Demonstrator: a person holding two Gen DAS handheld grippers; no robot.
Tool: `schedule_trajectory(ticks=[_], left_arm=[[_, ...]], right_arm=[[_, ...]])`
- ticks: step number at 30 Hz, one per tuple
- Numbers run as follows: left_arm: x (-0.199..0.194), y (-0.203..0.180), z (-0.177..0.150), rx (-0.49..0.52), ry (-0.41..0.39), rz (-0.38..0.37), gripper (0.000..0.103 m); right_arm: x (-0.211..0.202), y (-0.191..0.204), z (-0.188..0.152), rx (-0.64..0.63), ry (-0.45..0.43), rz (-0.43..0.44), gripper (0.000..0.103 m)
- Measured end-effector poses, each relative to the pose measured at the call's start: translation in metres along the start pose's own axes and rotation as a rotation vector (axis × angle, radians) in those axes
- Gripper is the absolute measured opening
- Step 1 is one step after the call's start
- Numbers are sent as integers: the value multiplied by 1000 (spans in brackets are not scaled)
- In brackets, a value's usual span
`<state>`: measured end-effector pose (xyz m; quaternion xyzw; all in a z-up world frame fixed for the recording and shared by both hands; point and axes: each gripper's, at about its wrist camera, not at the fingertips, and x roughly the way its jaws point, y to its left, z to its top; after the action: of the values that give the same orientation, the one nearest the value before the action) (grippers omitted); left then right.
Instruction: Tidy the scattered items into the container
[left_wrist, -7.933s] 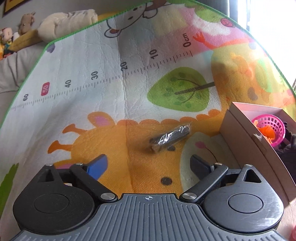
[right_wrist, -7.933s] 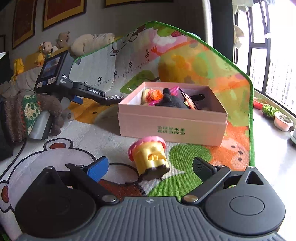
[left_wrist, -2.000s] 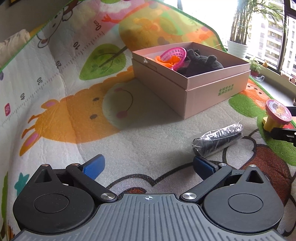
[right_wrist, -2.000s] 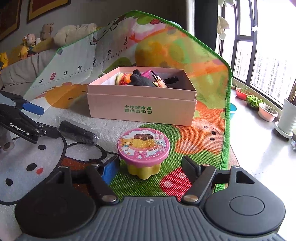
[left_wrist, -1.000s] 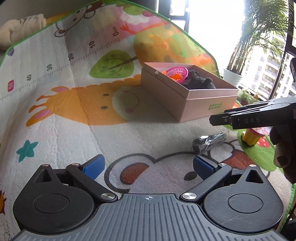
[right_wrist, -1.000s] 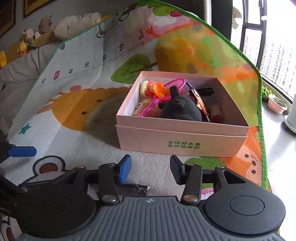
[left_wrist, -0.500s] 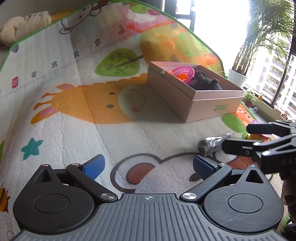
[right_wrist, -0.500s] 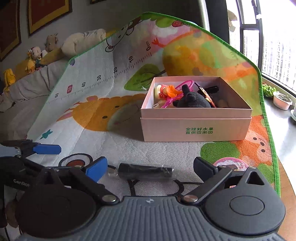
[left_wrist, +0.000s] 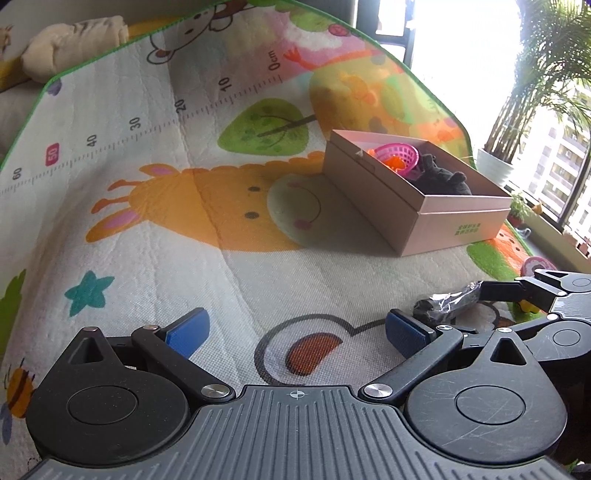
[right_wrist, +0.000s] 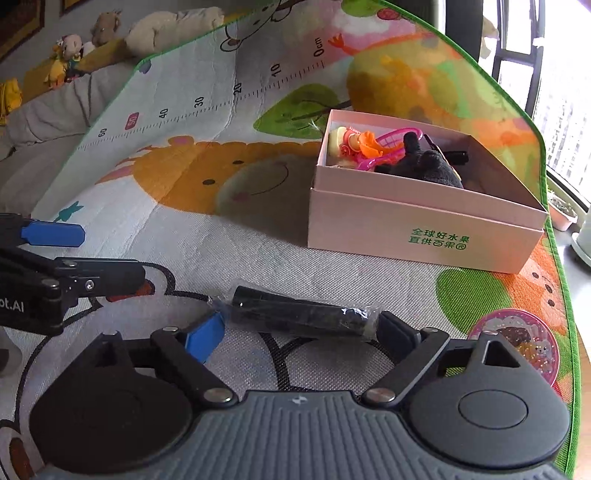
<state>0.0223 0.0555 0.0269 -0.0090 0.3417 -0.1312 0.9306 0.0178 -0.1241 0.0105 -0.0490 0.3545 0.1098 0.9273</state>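
Note:
A black roll in clear plastic wrap (right_wrist: 299, 314) lies on the play mat, right in front of my open right gripper (right_wrist: 299, 334), lengthwise across the gap between its fingers. It also shows in the left wrist view (left_wrist: 447, 301). The pink box (right_wrist: 421, 229) stands beyond it, holding a black plush, a pink basket and other toys; it also shows in the left wrist view (left_wrist: 436, 206). A pink-topped toy cup (right_wrist: 517, 341) sits on the mat at the right. My left gripper (left_wrist: 295, 332) is open and empty over the mat.
Colourful play mat (left_wrist: 184, 221) runs up over a sofa with plush toys (right_wrist: 70, 55) at the back left. Windows and potted plants (left_wrist: 495, 166) are at the right, beyond the mat's green edge.
My right gripper has dropped lower and closer to the wrapped black roll, which now lies at its fingertips. The left gripper has barely moved.

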Motion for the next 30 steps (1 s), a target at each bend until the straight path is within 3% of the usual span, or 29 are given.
schedule_trajectory(ticks=[5, 11, 15, 23, 30], left_arm=[[0, -3, 1, 4, 4, 3, 103], [-1, -21, 6, 41, -2, -20, 103], [3, -43, 9, 81, -7, -53, 103], [13, -100, 15, 176, -22, -143, 103], [25, -149, 10, 297, -38, -222, 103]], right_arm=[[-12, -3, -7, -25, -11, 30, 84], [-54, -13, -27, -62, -58, 88, 84], [-73, -26, -44, -72, -78, 42, 84], [-86, -70, -71, 27, -66, -9, 84], [-90, -103, -85, 77, -107, -109, 84]])
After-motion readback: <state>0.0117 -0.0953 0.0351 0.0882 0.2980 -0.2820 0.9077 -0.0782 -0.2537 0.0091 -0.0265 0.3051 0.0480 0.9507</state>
